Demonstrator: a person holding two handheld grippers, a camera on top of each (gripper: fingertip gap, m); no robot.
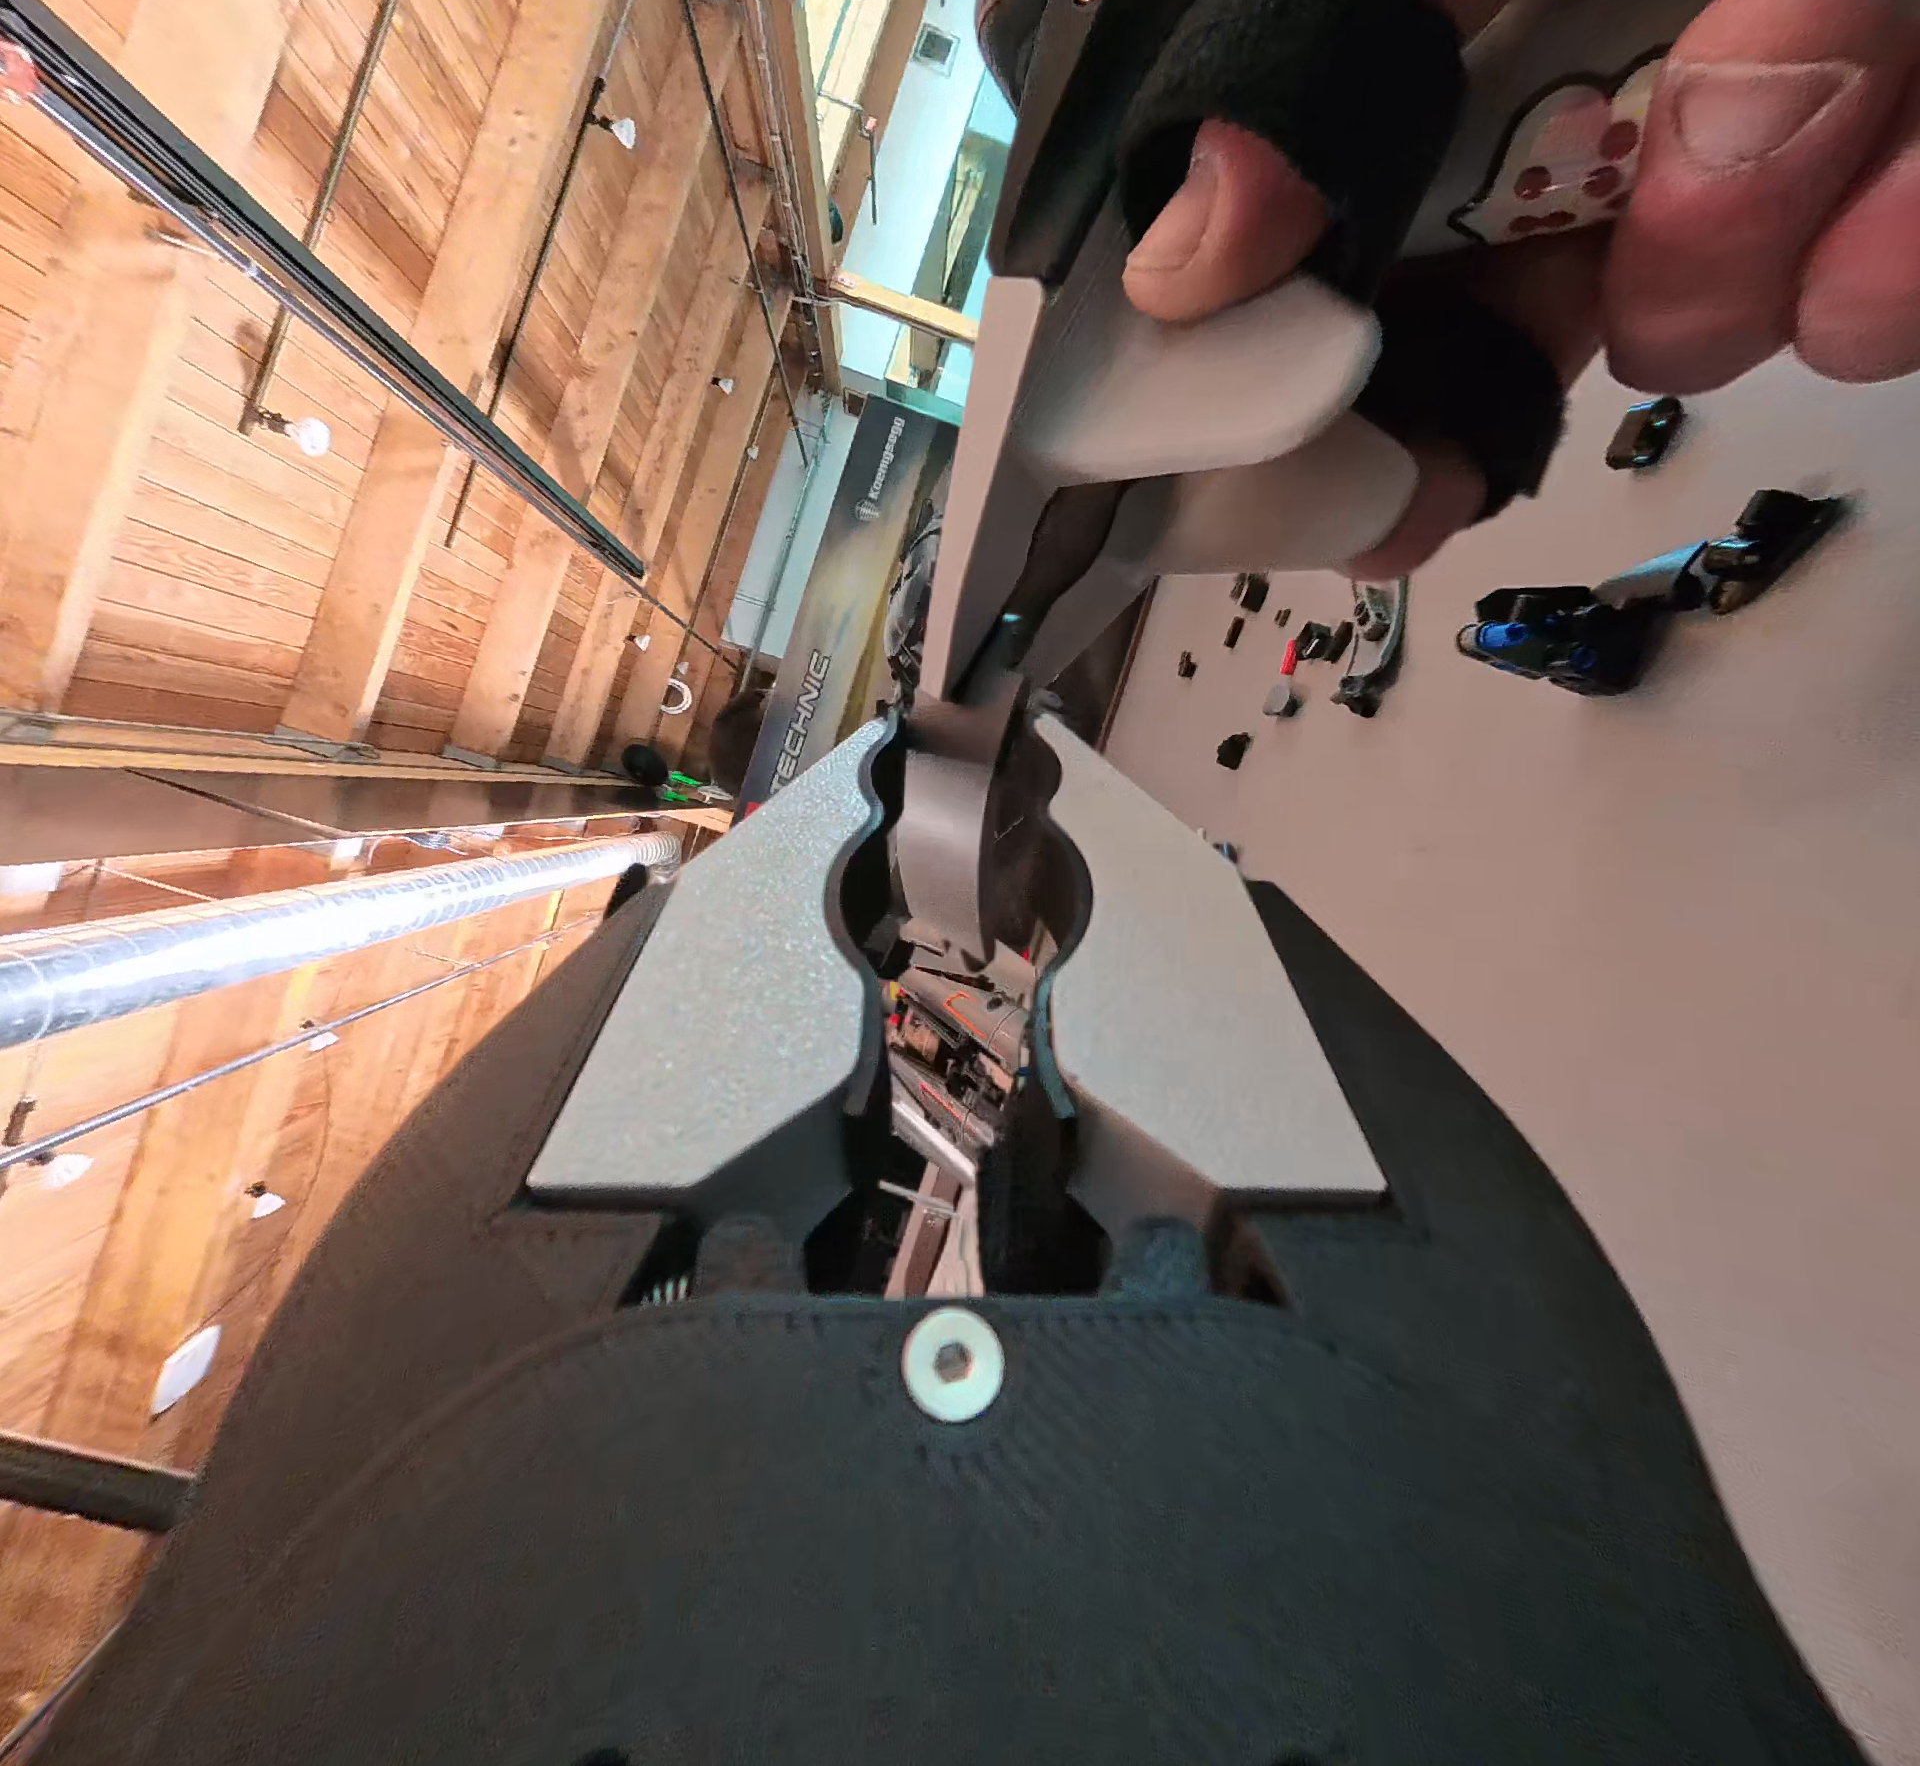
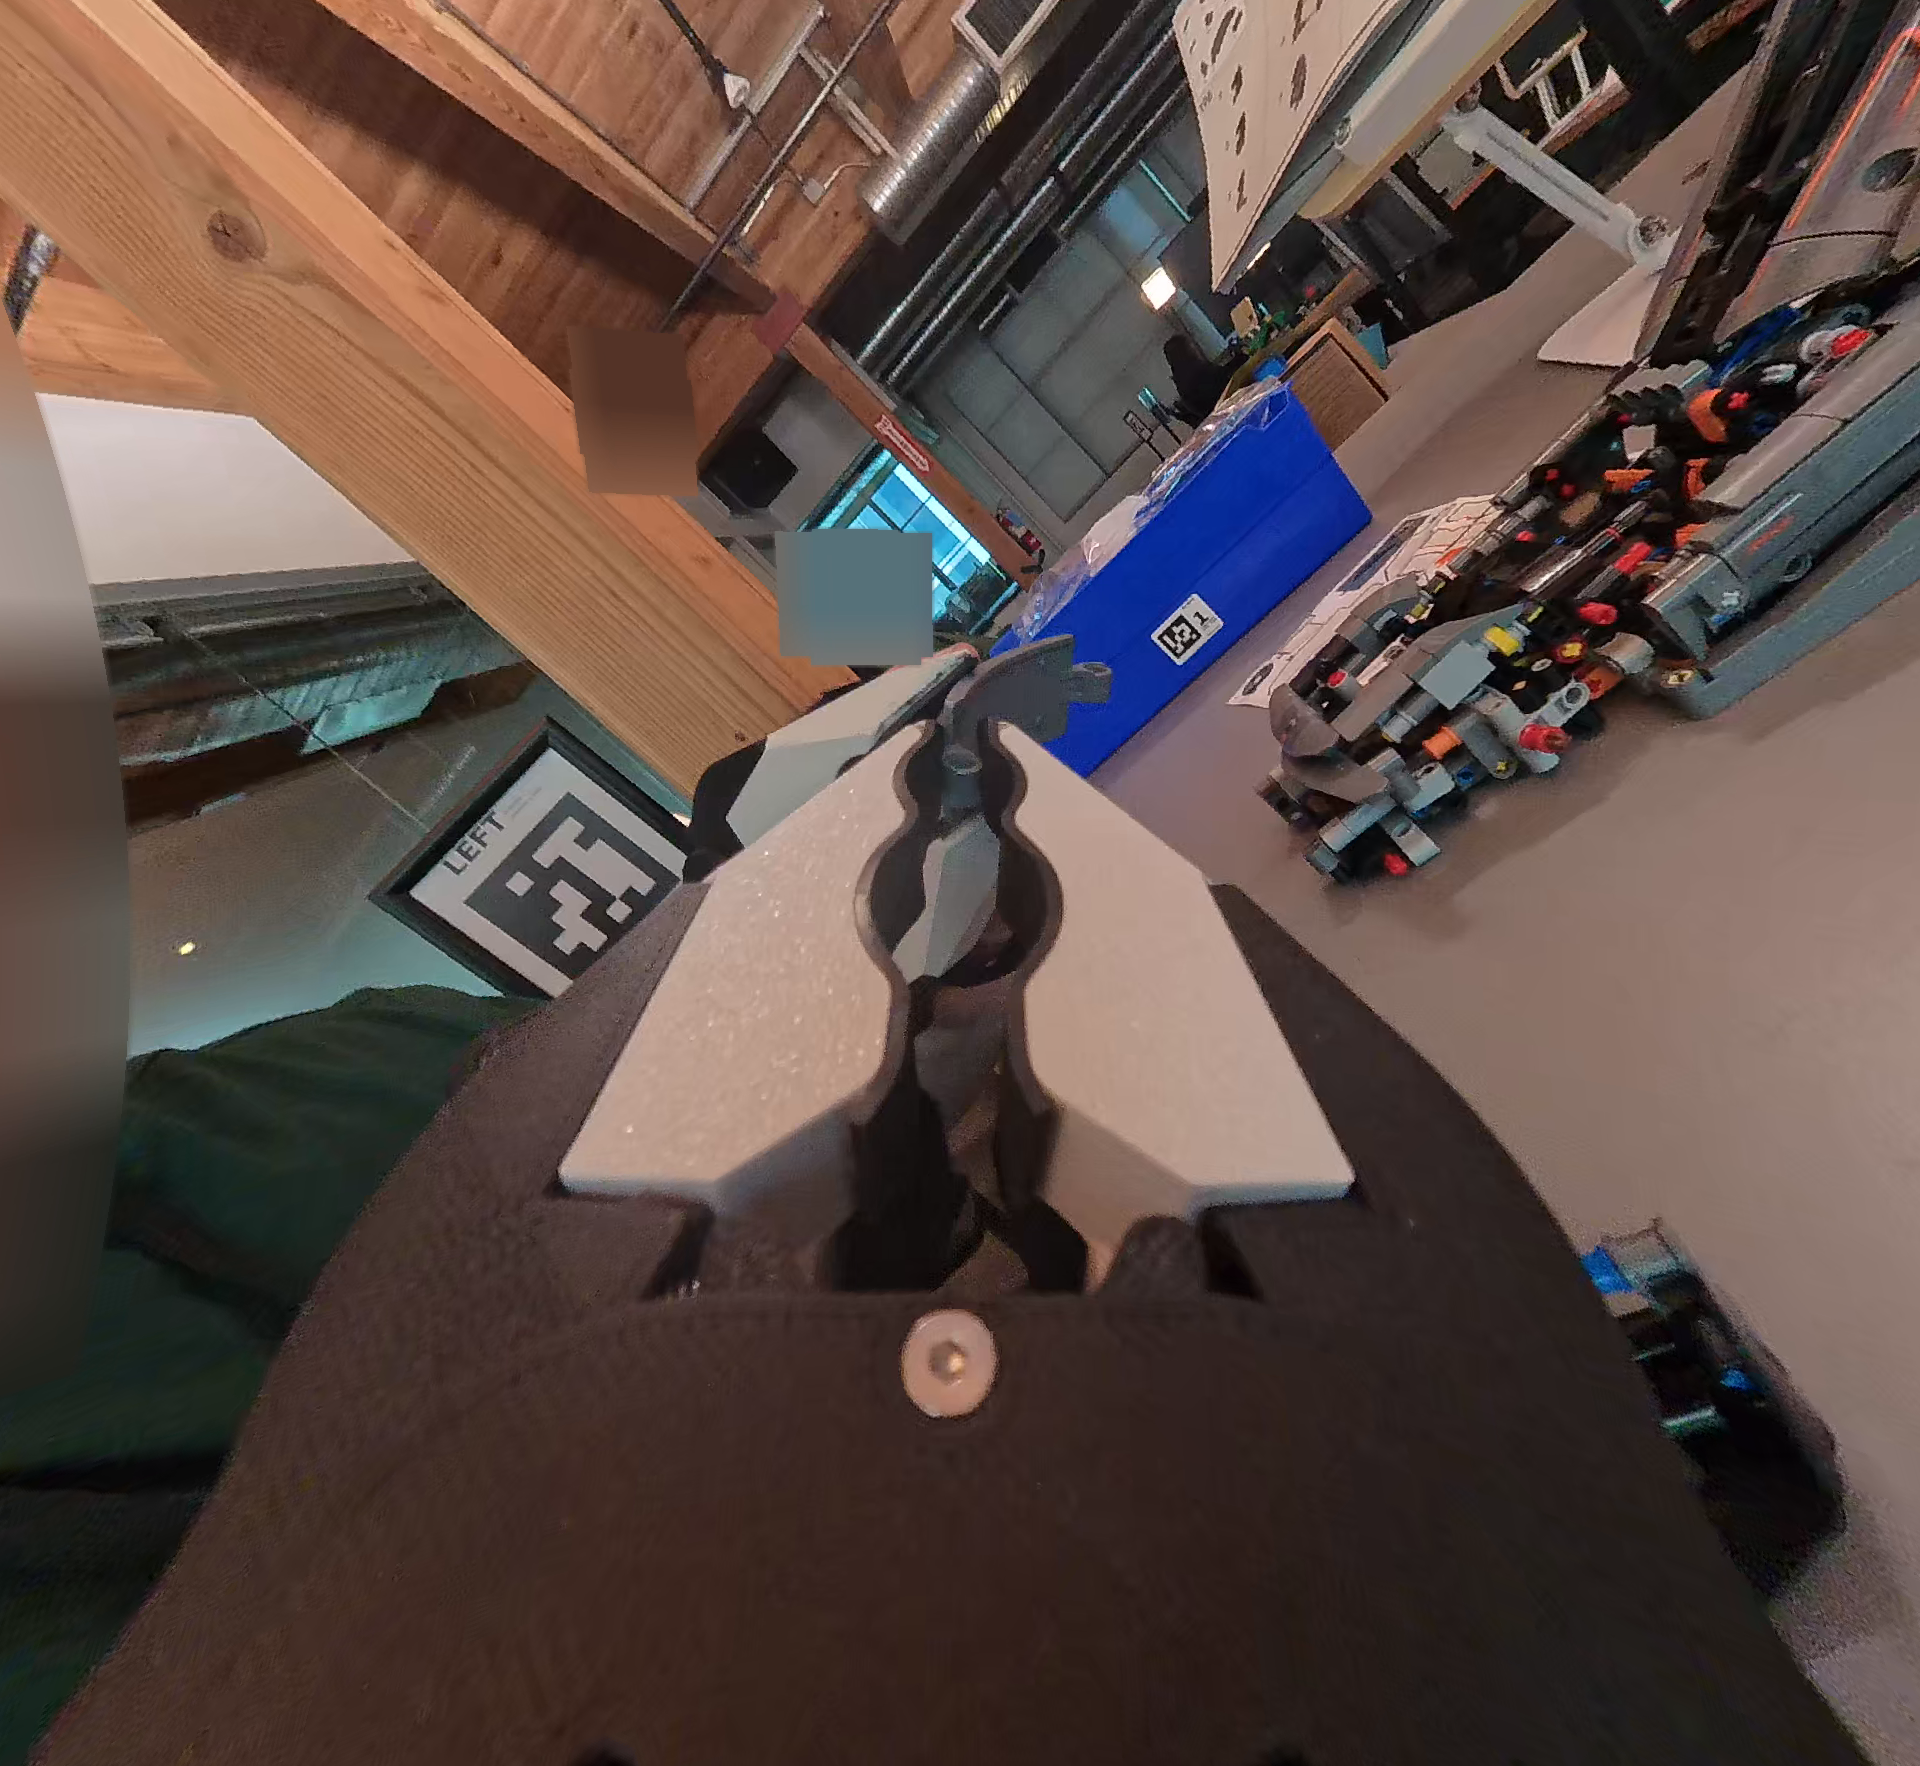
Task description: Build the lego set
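The desk point(image 2: 1558, 1041) is a grey surface filling the 3 o'clock side of the right wrist view. At 2 o'clock on it stands the large lego model point(image 2: 1621, 594), grey and black with orange and red pins. Beside that, toward 1 o'clock, sits a blue box point(image 2: 1226, 553) with clear bags on top. An open instruction booklet point(image 2: 1340, 2) leans at 1 o'clock near the top edge.

In the left wrist view, the desk point(image 1: 1558, 989) runs along 3 o'clock with small loose lego parts point(image 1: 1309, 656) scattered on it, and a black and blue lego sub-assembly point(image 1: 1558, 641) lies at 2 o'clock.

The right gripper point(image 2: 961, 745) has its fingers clamped on a curved grey lego panel point(image 2: 1023, 688), whose tip sticks out at 12 o'clock. The left gripper point(image 1: 966, 740) has its fingers closed on the same grey panel point(image 1: 940, 843), meeting the right gripper point(image 1: 987, 667) that comes in from 1 o'clock. A hand point(image 1: 1558, 106) holds the right gripper at 1 o'clock.
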